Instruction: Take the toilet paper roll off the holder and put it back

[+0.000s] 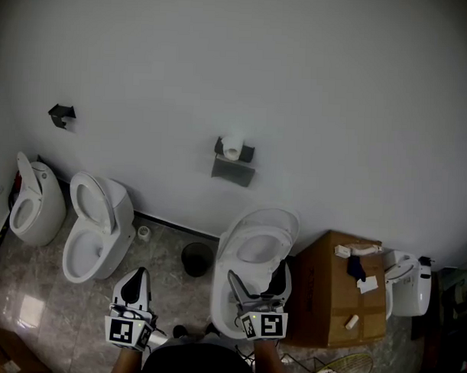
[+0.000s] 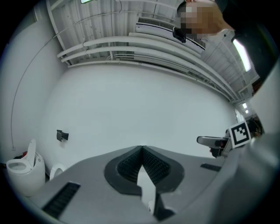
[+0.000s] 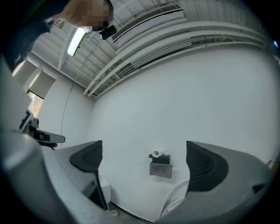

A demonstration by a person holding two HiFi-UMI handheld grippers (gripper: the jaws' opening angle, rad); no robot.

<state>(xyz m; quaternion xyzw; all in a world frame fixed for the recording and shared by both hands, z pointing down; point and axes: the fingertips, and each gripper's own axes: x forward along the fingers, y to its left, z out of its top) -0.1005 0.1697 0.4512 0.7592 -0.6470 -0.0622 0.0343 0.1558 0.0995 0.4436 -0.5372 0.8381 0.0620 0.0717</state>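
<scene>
On the far wall a white toilet paper roll (image 1: 232, 147) sits on a dark holder (image 1: 247, 153), and a grey flap (image 1: 233, 172) hangs below it. The right gripper view shows the same roll (image 3: 157, 153) and holder (image 3: 162, 159) far ahead, framed between my wide-apart jaws. My right gripper (image 1: 257, 279) is open and empty, low above the middle toilet. My left gripper (image 1: 140, 276) is beside it on the left. Its pads meet at the tips and nothing is between them (image 2: 141, 148). Both grippers are far from the roll.
A second, empty holder (image 1: 62, 115) is fixed to the wall at the left. Three toilets (image 1: 36, 202) (image 1: 94, 227) (image 1: 255, 255) stand along the wall. A black bin (image 1: 196, 259) and a small roll (image 1: 143, 232) are on the floor. A cardboard box (image 1: 333, 296) stands at the right.
</scene>
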